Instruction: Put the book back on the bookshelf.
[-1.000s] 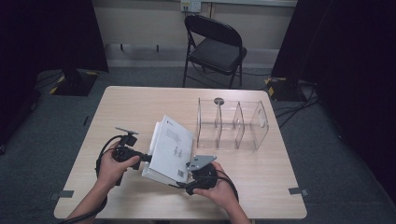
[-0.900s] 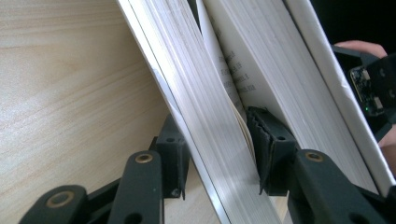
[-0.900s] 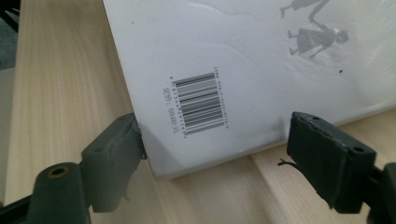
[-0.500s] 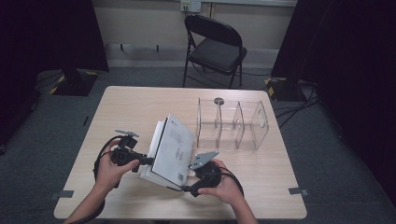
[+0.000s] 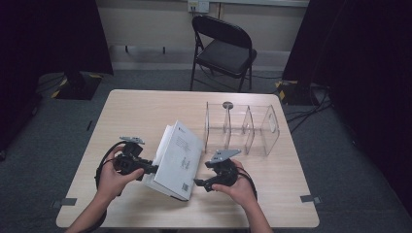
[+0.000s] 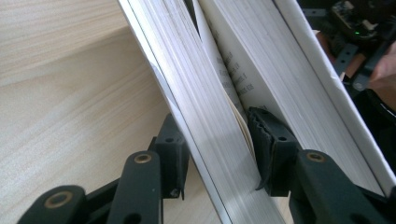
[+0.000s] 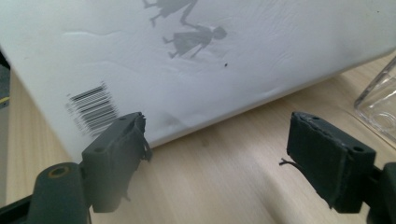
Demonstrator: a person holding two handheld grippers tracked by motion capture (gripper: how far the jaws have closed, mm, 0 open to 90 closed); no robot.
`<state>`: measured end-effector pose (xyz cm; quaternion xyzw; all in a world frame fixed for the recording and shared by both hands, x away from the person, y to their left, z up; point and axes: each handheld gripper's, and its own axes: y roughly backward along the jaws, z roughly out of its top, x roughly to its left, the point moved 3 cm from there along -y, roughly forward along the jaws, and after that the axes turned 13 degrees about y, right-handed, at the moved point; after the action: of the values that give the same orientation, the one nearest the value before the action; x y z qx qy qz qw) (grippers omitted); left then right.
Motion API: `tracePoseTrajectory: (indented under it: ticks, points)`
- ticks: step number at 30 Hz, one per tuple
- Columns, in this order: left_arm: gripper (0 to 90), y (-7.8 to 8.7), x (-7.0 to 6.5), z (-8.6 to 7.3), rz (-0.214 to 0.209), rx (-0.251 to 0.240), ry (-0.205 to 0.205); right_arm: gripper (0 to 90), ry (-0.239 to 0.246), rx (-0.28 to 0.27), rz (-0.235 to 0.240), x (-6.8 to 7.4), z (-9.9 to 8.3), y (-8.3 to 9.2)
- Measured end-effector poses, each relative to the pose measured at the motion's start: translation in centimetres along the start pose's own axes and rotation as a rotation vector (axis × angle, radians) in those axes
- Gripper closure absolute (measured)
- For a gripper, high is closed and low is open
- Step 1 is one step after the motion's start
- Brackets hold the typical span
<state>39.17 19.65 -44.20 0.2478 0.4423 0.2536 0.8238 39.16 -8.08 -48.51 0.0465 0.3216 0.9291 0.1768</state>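
White paperback book [image 5: 177, 162] stood tilted on desk [image 5: 145, 111], left hand-held gripper [image 5: 145, 168] clamped on pages, right hand-held gripper [image 5: 198, 183] open beside cover. Floppy, prob. slick; grip near spine.

The book [image 5: 178, 162] is white, its cover printed with grey figures and a black barcode [image 7: 92, 108]. The surface [image 5: 145, 109] is pale wood grain. The divided organizer [image 5: 241, 128] is clear, and the folding chair [image 5: 223, 51] black.
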Motion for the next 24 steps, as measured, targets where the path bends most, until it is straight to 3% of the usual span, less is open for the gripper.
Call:
tracePoseTrajectory:
  ticks: [6,12,18,24]
  points:
    - [59.0,0.4,0.1,-0.7,-0.001,-0.007,-0.017,18.5,-0.052,0.009,-0.01,-0.4,0.4,-1.6]
    - [58.8,0.7,0.4,-1.2,-0.015,-0.014,-0.013,16.8,-0.143,-0.028,0.041,-0.8,0.5,-2.4]
    - [58.5,0.9,0.6,-1.4,-0.02,-0.016,-0.023,12.4,-0.246,-0.029,0.112,-1.3,0.0,-3.2]
    - [58.4,1.0,0.6,-1.5,-0.03,-0.015,-0.031,10.9,-0.283,-0.058,0.172,-1.5,0.2,-3.7]
